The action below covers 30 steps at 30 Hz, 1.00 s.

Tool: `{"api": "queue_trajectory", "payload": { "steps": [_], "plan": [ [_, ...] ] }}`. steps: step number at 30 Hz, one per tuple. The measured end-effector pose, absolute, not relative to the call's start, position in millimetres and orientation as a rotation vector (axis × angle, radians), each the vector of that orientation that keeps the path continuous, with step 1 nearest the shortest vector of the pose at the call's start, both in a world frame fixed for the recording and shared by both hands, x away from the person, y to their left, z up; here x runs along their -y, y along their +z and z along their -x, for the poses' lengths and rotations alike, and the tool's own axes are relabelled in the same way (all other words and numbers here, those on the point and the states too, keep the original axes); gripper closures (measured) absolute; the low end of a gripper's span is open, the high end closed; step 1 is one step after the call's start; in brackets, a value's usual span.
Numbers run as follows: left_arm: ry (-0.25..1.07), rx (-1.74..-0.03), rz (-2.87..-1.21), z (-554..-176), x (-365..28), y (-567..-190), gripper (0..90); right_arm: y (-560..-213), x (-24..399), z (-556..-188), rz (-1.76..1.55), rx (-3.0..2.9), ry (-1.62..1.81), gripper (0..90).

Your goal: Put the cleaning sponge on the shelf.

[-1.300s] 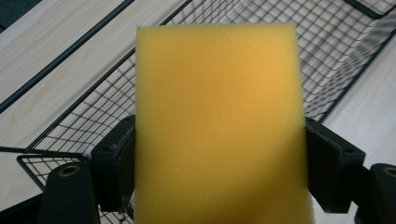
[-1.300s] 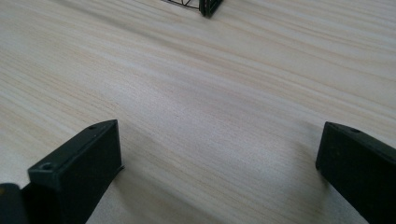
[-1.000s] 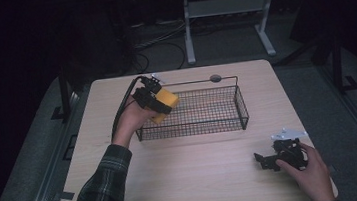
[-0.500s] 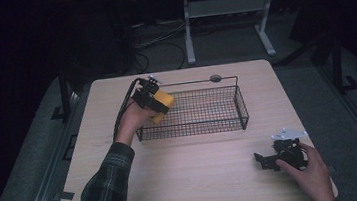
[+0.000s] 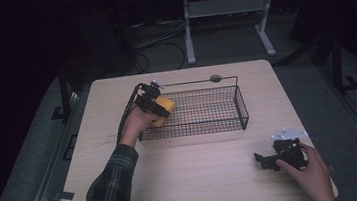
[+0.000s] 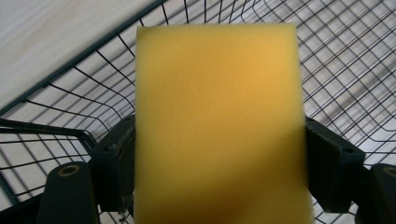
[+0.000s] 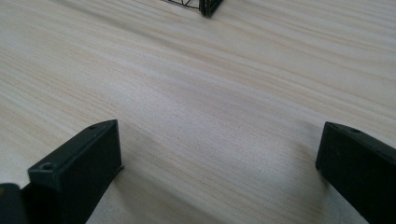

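Yellow foam — one sponge (image 6: 217, 121) — sits clamped between the jaws of the left gripper (image 5: 153, 104), the two black pads pressing its sides. From the high view the sponge hangs at the left end of the wire basket (image 5: 229, 120), at or just above its rim; in the left gripper view the basket's black mesh lies behind and below the sponge, with its corner at the lower left. Whether the sponge touches the mesh floor I cannot tell, since the block hides what is under it.

One basket stands on the pale wooden bench (image 5: 200, 178), near its far edge, and apart from the held sponge its floor looks bare. A small dark round fitting (image 5: 215, 78) lies in the bench just behind the basket's far rim. Nothing stands between the sponge and the basket floor as far as the views show.

Near the front right corner of the bench the right gripper (image 5: 268, 160) rests low in the person's hand, well apart from the basket — its jaws stand wide open over bare wood, with a basket corner far ahead in its own view.
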<state>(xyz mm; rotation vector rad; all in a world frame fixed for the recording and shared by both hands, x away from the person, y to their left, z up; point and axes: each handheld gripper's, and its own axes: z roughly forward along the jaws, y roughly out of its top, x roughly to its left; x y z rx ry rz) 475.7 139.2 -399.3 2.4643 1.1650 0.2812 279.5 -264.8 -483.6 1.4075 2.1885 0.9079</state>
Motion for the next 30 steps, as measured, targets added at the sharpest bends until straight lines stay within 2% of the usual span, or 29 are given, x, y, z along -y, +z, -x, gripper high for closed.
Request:
{"api": "queue_trajectory", "payload": {
  "steps": [16, 20, 30],
  "plan": [
    [0.257, -1.172, -2.474, -473.4, -140.4, -405.1, 21.4, -483.6, 264.8, -279.4, -1.408, -2.189, 0.908, 0.0],
    [0.253, -1.172, -2.487, -472.8, -139.8, -406.4, 18.1, -483.6, 264.7, -279.4, -1.408, -2.189, 0.908, 0.0],
    [0.266, -1.151, -2.459, -469.1, -140.8, -397.4, 17.3, -483.6, 264.7, -279.4, -1.408, -2.188, 0.908, 0.0]
  ]
}}
